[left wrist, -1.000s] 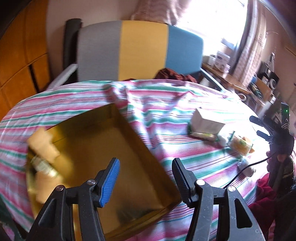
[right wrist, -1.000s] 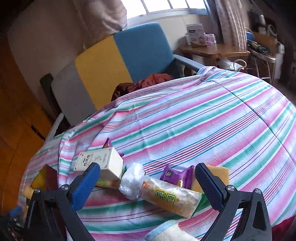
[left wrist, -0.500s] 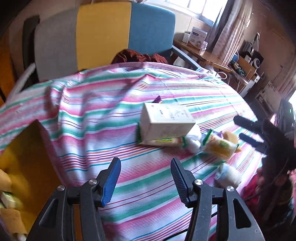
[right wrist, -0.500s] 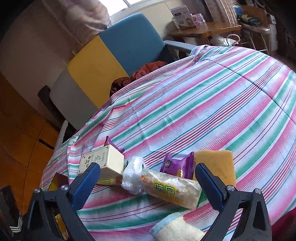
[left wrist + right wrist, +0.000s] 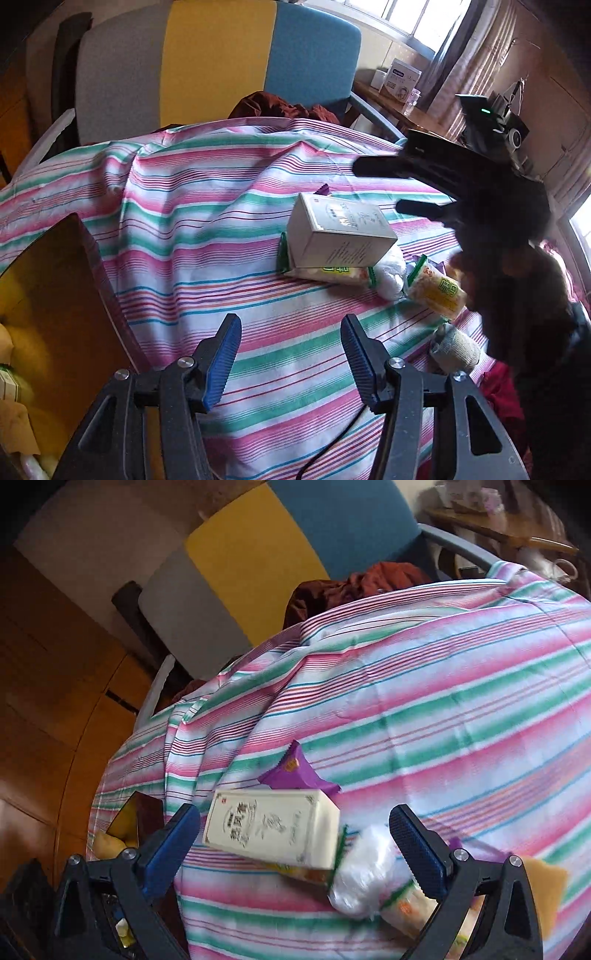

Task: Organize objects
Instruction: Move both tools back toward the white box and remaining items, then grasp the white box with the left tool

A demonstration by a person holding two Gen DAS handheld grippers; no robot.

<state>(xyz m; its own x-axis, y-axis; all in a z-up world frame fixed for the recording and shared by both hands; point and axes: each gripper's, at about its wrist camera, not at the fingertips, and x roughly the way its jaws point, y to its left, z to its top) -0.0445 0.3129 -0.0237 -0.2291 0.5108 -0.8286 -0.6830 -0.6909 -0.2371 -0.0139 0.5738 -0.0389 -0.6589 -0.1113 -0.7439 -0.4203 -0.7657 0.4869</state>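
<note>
The jaws of the left gripper [image 5: 290, 360] are held apart with nothing between them, only the striped tablecloth [image 5: 207, 236] being seen in the gap. The jaws of the right gripper [image 5: 295, 853] are spread wide, and the cream box [image 5: 273, 827] is framed between them from the camera's view; whether the pads touch it cannot be told, and a gap is seen on both sides. In the left wrist view the right gripper is seen as a dark, blurred shape above the pile.

The cream box is found near the middle of the table, tilted, resting on a green-edged snack packet [image 5: 325, 271]. A purple packet [image 5: 295, 771] is tucked just behind the box. A crumpled white plastic bag [image 5: 389, 273] lies touching the packet's end, and a yellow snack packet [image 5: 437, 291] is placed just beside it. A white rolled cloth [image 5: 456, 349] lies near the table's edge, and a yellow sponge [image 5: 546, 886] is seen at the far right. An open yellow box [image 5: 48, 302] holding a few items is set at the left of the table, well apart from the pile. A grey, yellow and blue chair [image 5: 218, 62] stands behind the table.
</note>
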